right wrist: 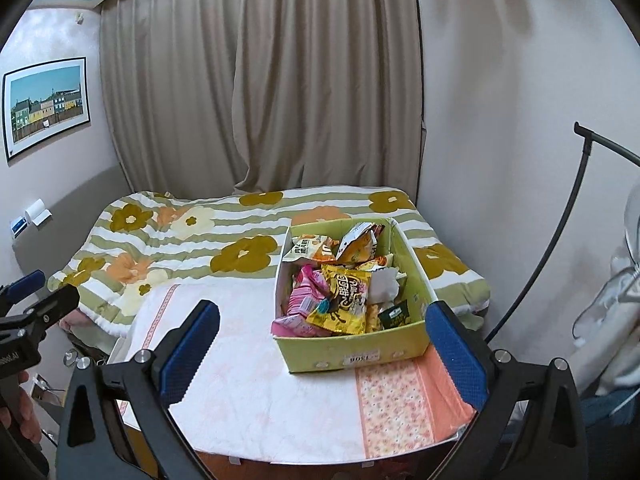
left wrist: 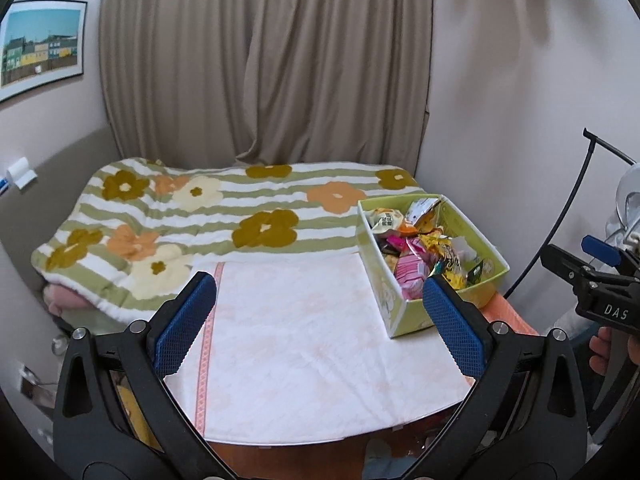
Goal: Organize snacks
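A green cardboard box (right wrist: 352, 354) full of snack packets stands on the table with a white and orange cloth (right wrist: 280, 380). Inside lie a yellow packet (right wrist: 344, 300), a pink packet (right wrist: 304, 300) and several others. In the left wrist view the box (left wrist: 404, 312) sits at the right, by the right finger. My left gripper (left wrist: 320, 300) is open and empty above the cloth. My right gripper (right wrist: 324, 324) is open and empty, just in front of the box. Each gripper shows at the edge of the other's view.
A bed with a flowered striped blanket (left wrist: 208, 216) lies behind the table. Beige curtains (right wrist: 260, 80) hang at the back. A black lamp stand (right wrist: 560, 220) curves at the right by the wall. A picture (right wrist: 44, 104) hangs at the left.
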### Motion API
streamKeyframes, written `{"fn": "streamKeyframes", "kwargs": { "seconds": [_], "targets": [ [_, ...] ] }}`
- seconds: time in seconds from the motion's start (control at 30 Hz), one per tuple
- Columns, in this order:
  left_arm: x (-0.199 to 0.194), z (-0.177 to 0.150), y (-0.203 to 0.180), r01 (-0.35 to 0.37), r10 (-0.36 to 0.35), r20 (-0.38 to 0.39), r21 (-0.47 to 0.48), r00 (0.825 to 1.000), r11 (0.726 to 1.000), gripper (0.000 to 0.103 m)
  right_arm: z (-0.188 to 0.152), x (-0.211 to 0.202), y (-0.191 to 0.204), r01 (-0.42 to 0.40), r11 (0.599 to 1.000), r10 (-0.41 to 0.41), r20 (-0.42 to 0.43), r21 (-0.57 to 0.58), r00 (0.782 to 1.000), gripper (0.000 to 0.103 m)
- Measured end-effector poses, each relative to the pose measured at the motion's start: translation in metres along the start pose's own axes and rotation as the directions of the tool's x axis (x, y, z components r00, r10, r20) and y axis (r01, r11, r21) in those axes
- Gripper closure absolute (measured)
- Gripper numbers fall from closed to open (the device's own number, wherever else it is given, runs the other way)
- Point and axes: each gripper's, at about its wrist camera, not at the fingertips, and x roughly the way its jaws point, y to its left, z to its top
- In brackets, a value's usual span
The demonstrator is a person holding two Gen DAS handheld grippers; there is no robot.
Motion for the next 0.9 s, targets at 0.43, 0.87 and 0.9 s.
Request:
{"fn": "streamKeyframes", "kwargs": {
  "seconds": [0.43,0.87,0.9],
  "targets": [
    [-0.013,-0.006,-0.002,0.001,-0.001,0.017,0.01,1.0,1.0,0.001,0.0,-0.011,0.005,-0.004,1.0,0.004,0.029,-0.006,1.0,0.001],
    [-0.012,-0.001,-0.002,-0.022,0.022,0.027,0.006,0.999,1.0,0.001,0.001,-0.007,0.006,-0.015,1.0,0.015,0.023,-0.009,1.0,0.001],
    [-0.012,-0.001,-0.001,-0.023,0.023,0.028,0.008,0.999,1.0,0.001,0.001,-0.007,0.006,-0.014,1.0,0.014,0.025,-0.008,1.0,0.001]
  ]
}}
